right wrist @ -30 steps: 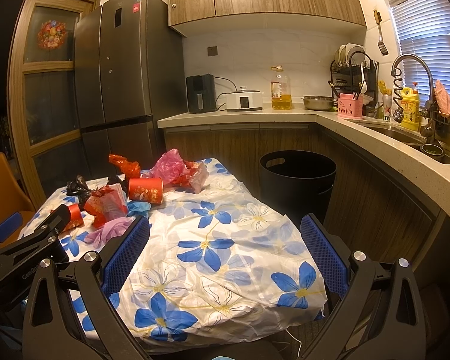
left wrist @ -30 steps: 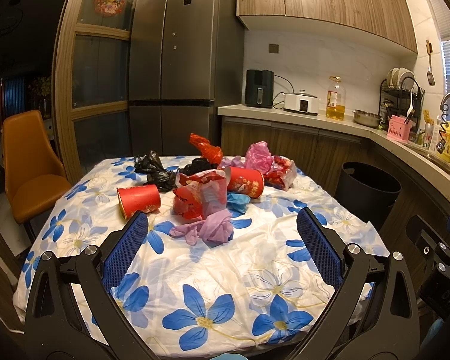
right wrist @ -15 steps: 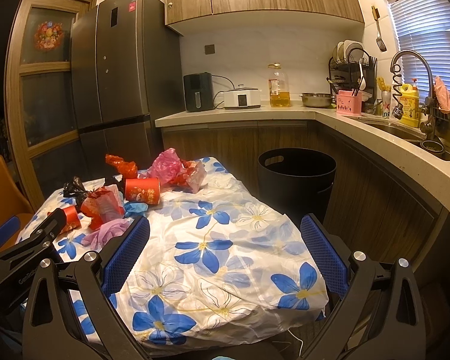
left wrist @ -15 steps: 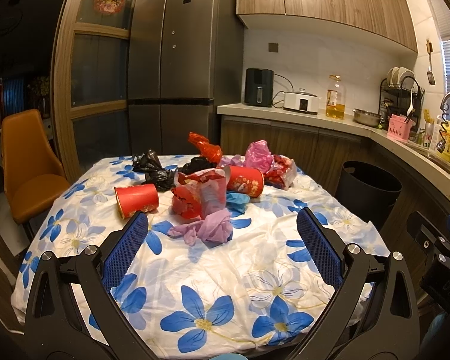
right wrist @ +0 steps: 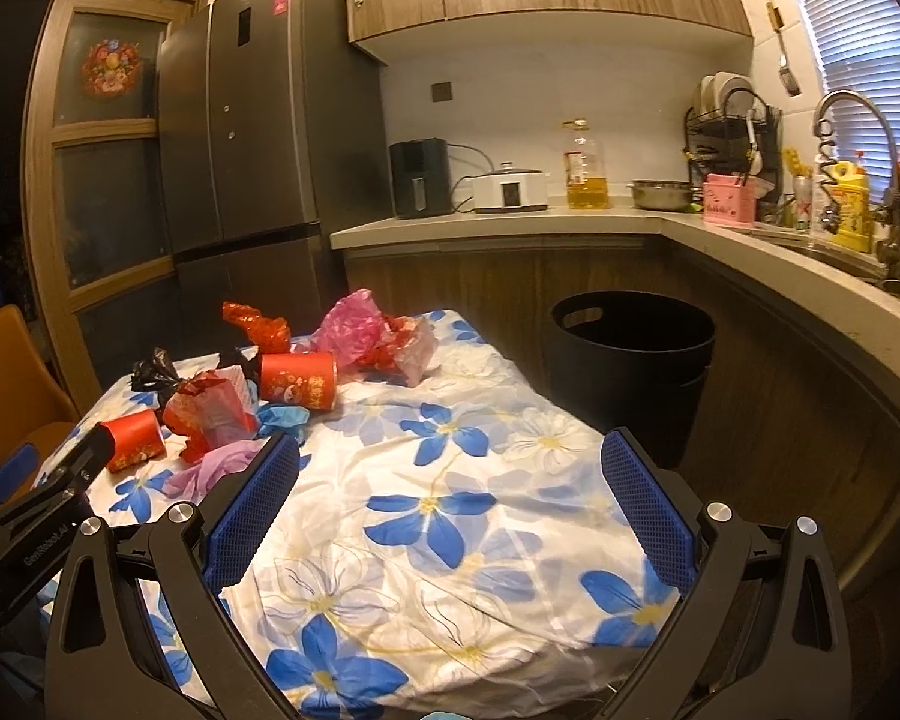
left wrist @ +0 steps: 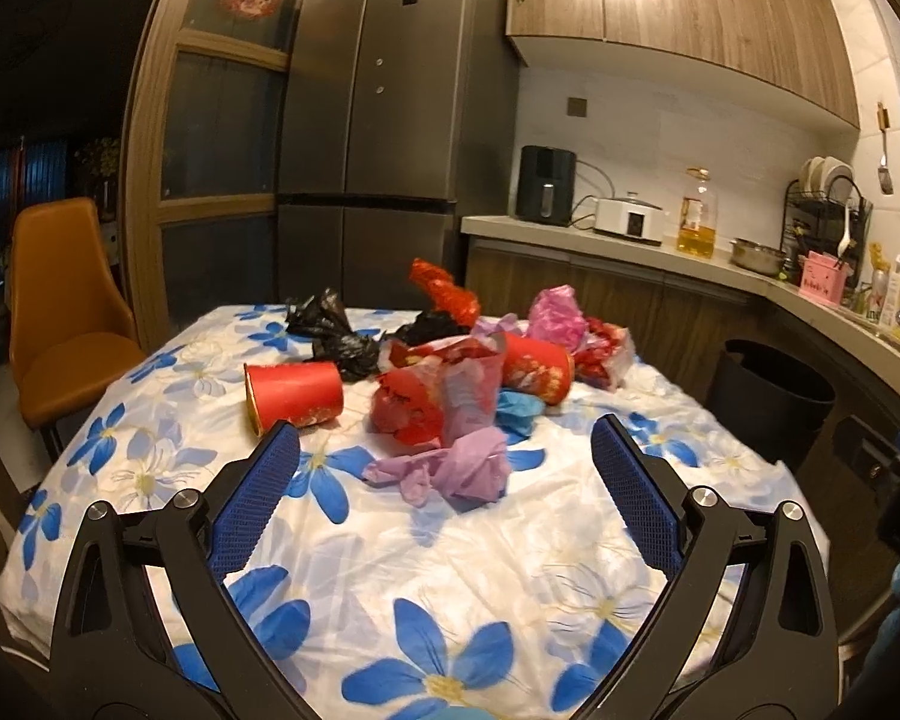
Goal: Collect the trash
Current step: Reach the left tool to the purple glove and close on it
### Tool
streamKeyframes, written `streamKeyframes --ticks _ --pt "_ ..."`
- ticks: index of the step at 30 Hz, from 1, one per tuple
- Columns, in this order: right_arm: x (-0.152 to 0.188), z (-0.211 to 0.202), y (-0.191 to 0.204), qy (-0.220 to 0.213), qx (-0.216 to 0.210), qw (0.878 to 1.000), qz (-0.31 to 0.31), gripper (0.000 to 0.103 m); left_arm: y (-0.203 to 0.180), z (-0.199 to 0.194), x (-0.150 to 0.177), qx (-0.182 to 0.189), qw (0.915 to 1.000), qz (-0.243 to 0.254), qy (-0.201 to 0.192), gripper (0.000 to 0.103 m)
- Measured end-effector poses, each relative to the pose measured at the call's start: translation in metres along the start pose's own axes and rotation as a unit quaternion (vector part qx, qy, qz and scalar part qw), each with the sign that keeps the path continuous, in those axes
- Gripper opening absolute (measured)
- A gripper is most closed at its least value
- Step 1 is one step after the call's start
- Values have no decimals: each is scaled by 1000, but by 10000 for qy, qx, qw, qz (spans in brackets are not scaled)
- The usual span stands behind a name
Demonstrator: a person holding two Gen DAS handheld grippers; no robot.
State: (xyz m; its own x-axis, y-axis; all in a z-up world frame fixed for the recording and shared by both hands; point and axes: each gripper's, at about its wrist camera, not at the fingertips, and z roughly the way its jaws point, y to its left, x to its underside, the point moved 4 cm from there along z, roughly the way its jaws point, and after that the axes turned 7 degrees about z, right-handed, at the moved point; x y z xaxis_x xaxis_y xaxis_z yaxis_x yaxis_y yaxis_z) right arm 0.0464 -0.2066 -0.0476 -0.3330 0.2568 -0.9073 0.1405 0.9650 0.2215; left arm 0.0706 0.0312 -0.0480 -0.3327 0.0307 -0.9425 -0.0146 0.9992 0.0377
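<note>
While you held both tools above the near edge of the tabletop [left wrist: 354,546], your left claw [left wrist: 444,450] stood wide open with nothing between its blue pads, and your right claw [right wrist: 450,468] was spread just as wide and equally empty. Neither touched any of the trash.

The trash lay in a loose heap on the flowered cloth toward the far side of the tabletop. Nearest your left claw was a crumpled purple bag [left wrist: 450,471], lying flat with its long axis running left to right. Just behind it a red printed bag [left wrist: 435,399] stood bunched up. To the left, apart from the heap, a red paper cup [left wrist: 294,393] lay on its side, long axis across your view, its open mouth pointing left and slightly toward you. A second red cup [left wrist: 537,366] lay on its side at the right of the heap, resting against a blue scrap [left wrist: 519,411]. Black bags [left wrist: 336,336] sat behind the first cup, a pink bag [left wrist: 555,315] at the far right, and a twisted red wrapper [left wrist: 444,291] stuck up at the back.

A black bin [right wrist: 630,372] stood upright on the floor, between the tabletop and the kitchen cabinets, its mouth open upward.
</note>
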Motion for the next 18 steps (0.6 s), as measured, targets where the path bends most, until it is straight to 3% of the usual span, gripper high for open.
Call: streamKeyframes --ticks 8,14,17,18 --pt "4 34 9 55 -296 9995 -60 98 14 48 24 57 9995 -185 256 86" --pt "3 54 14 45 -472 9989 -2 97 -3 77 22 204 9997 1 162 84" --pt "1 62 17 -13 -539 9985 7 97 -13 101 24 304 9989 71 356 76" --pt "1 65 18 -14 -566 9984 11 97 -16 112 28 301 9982 148 505 68"
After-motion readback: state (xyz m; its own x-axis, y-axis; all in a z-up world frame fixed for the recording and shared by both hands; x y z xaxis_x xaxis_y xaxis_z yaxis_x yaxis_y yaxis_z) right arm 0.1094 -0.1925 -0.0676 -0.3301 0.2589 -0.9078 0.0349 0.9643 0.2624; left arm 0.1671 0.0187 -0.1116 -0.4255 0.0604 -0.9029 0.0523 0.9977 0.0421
